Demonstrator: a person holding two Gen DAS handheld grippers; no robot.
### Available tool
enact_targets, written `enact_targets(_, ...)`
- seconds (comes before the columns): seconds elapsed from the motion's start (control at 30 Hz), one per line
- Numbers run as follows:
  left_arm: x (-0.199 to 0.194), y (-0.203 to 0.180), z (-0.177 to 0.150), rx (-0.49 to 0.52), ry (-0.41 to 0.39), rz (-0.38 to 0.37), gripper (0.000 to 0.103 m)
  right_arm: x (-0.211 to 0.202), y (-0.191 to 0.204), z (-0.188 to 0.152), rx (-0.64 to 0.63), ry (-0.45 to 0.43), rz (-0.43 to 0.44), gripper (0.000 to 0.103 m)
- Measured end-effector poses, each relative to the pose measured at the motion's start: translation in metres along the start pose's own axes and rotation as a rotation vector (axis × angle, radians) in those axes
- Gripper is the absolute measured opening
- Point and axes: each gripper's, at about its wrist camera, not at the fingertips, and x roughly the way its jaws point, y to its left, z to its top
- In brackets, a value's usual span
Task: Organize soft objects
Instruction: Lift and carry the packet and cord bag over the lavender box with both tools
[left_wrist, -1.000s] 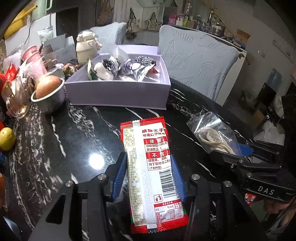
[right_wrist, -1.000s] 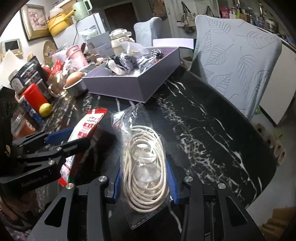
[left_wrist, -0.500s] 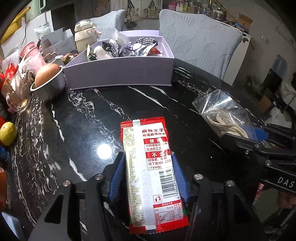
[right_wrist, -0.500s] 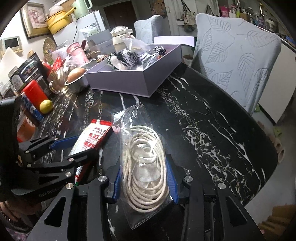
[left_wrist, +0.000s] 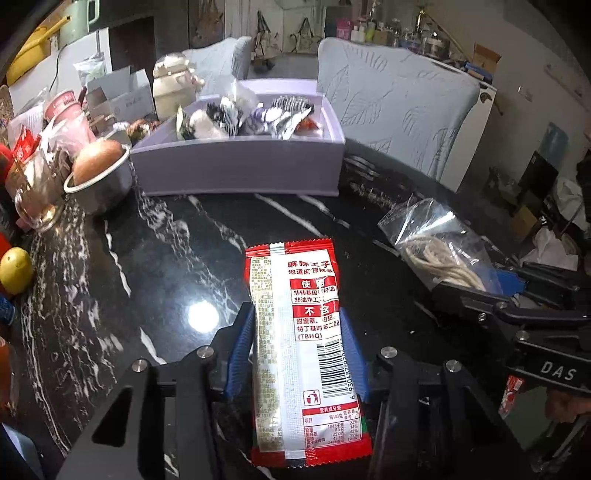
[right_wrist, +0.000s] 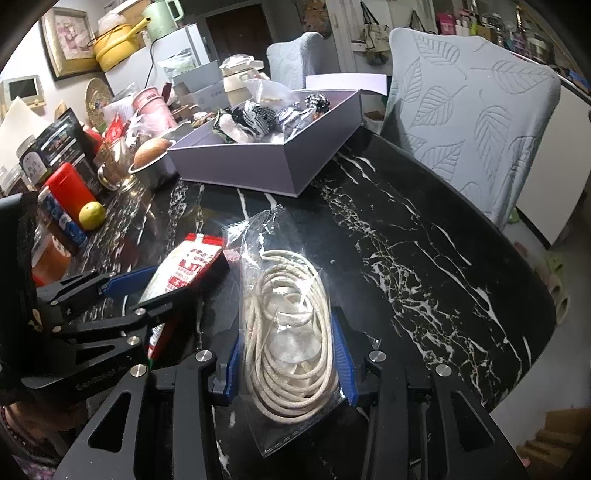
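1. Left wrist view: the left tool (left_wrist: 297, 350) pinches a red-and-white snack packet (left_wrist: 301, 332) between its blue pads, one pad pressed on each long edge. The packet lies flat along the fingers, printed back and barcode facing up, above the black marble tabletop (left_wrist: 147, 258).
2. Right wrist view: the right tool (right_wrist: 288, 354) grips a clear zip bag of coiled cream cord (right_wrist: 288, 332) between its blue pads. The bag's loose top points away toward the box.
3. Both tools sit side by side, left tool (right_wrist: 122, 291) just beside the cord bag in the right wrist view, and the right tool (left_wrist: 509, 291) near the packet in the left wrist view.
4. Ahead of both stands a lavender box (left_wrist: 236, 173) holding several wrapped soft items, some black-and-white patterned (left_wrist: 225, 118).
5. Left of the box, touching or just beside it, a metal bowl (left_wrist: 107, 188) holds a brown round object. A yellow lemon (left_wrist: 14, 269) rests further left on the tabletop.
6. Behind the tabletop stands a chair with a pale leaf-pattern cover (right_wrist: 472, 122).
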Motion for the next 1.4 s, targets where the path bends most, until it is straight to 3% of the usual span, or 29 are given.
enact_targets(0.33,-0.037,0.002,0.03,0.002,-0.117,-0.005,0.045,-0.022,0.011,0.016,-0.026,-0.068,0.012,0.041)
enact_targets(0.6,-0.06,0.001,0.061,0.012,-0.207,-0.018,0.045,-0.05,0.02,0.047,-0.061,-0.163,0.042,0.041)
enact_targets(0.8,-0.076,0.001,0.09,0.005,-0.295,-0.025,0.045,-0.067,0.023,0.077,-0.095,-0.231,0.014,0.041)
enact_targets(1.13,-0.078,0.0,0.14,0.039,-0.391,-0.037,0.045,-0.08,0.02,0.127,-0.141,-0.319,-0.023,0.041)
enact_targets(1.4,-0.057,0.009,0.182,0.041,-0.432,-0.045,0.045,-0.069,0.013,0.173,-0.159,-0.375,-0.026,0.041)
